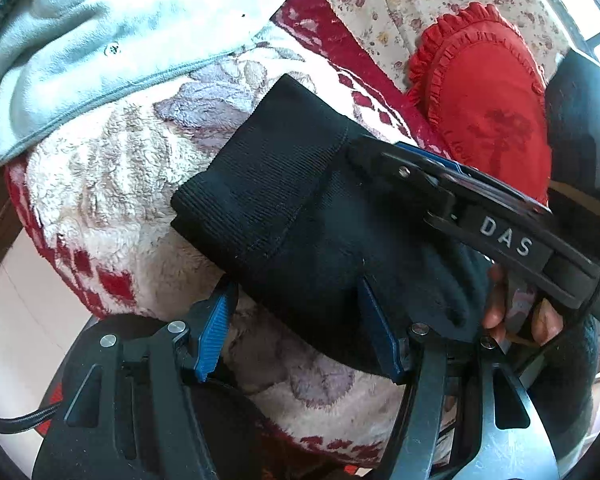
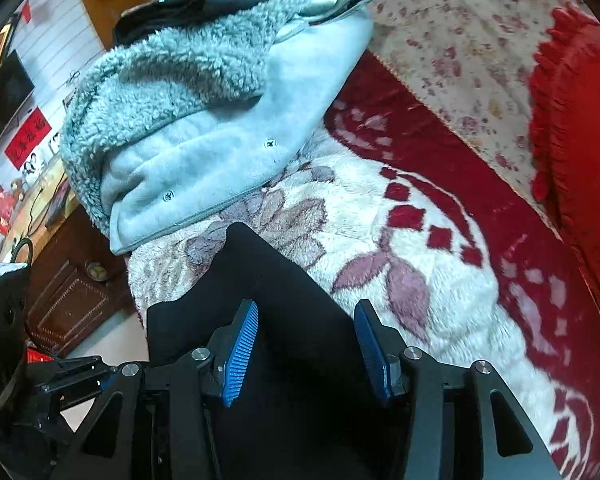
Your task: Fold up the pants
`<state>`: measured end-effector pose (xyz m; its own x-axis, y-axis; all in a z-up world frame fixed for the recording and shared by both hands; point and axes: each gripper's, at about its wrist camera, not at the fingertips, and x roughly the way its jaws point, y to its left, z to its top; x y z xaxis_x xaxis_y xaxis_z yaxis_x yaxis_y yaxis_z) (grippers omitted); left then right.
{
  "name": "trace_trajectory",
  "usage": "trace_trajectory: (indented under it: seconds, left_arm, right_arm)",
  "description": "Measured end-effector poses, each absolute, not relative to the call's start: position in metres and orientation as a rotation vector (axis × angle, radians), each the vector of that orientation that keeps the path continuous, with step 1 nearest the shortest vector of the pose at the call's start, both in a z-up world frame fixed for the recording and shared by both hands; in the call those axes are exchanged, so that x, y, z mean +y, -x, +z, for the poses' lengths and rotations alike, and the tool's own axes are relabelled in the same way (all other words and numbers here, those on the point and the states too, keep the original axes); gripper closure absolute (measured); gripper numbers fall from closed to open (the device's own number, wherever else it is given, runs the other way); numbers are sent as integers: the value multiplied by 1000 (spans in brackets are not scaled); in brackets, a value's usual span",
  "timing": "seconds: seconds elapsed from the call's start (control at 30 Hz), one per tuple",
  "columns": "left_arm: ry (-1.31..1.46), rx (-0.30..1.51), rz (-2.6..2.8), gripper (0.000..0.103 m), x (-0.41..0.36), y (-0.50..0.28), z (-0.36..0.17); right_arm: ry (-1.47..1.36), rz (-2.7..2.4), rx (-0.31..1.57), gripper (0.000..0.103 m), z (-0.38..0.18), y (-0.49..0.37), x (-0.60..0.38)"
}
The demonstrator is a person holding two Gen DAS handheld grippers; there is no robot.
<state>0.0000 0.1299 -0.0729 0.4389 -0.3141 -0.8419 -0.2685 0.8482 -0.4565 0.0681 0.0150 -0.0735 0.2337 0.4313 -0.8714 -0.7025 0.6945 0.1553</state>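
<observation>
Left claw (image 1: 296, 332) apart | black pants (image 1: 284, 208) folded, ribbed cuff outward

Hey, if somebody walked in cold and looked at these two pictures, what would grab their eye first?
Probably the black pants, folded into a dark block on the cream-and-red floral blanket, with the left tool open around their near edge. Next, the frilly red cushion at the right, and the pale blue fleece-lined jacket heaped beyond the pants.

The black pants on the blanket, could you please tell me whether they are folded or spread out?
Folded. In the left wrist view the black pants form a compact, layered bundle with the ribbed cuff on top, lying on the floral blanket.
</observation>
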Motion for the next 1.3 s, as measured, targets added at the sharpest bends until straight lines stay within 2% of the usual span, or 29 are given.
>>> trace_trajectory:
  seconds: [0.1,0.23,0.4,0.47,0.5,0.57,0.63,0.67,0.73,0.83,1.07,1.3]
  left_arm:
    - [610,1135,-29,34,131,-4,-77]
    - [615,1130,-31,30,130,-10,-79]
    - [618,1126,-22,27,128,-15,-80]
    - [622,1120,-13,27,128,-16,-80]
    - [625,1118,-11,27,128,-16,-80]
    - [637,1102,-1,33,129,-15,-79]
    - [626,1089,17,58,132,-14,-75]
    - [620,1083,14,60,132,-13,-73]
    - [614,1065,8,74,133,-10,-67]
    - [565,1019,-14,81,126,-4,-50]
    - [369,860,-155,82,82,18,9]
    - [197,806,-300,82,14,37,26]
  right_arm:
    - [297,815,1091,53,-80,-73,21]
    - [304,849,1098,47,-90,-75,30]
    - [202,869,1120,47,-99,-84,28]
    - [113,869,1119,50,-103,-87,22]
    - [93,872,1124,56,-105,-86,21]
    - [101,869,1106,60,-104,-81,21]
    - [118,871,1092,67,-99,-76,22]
    - [121,873,1086,69,-96,-74,21]
    - [117,881,1074,76,-88,-72,18]
    - [74,896,1037,80,-70,-67,9]
    - [-126,909,899,84,-12,-49,-49]
    - [-269,764,816,83,18,-23,-142]
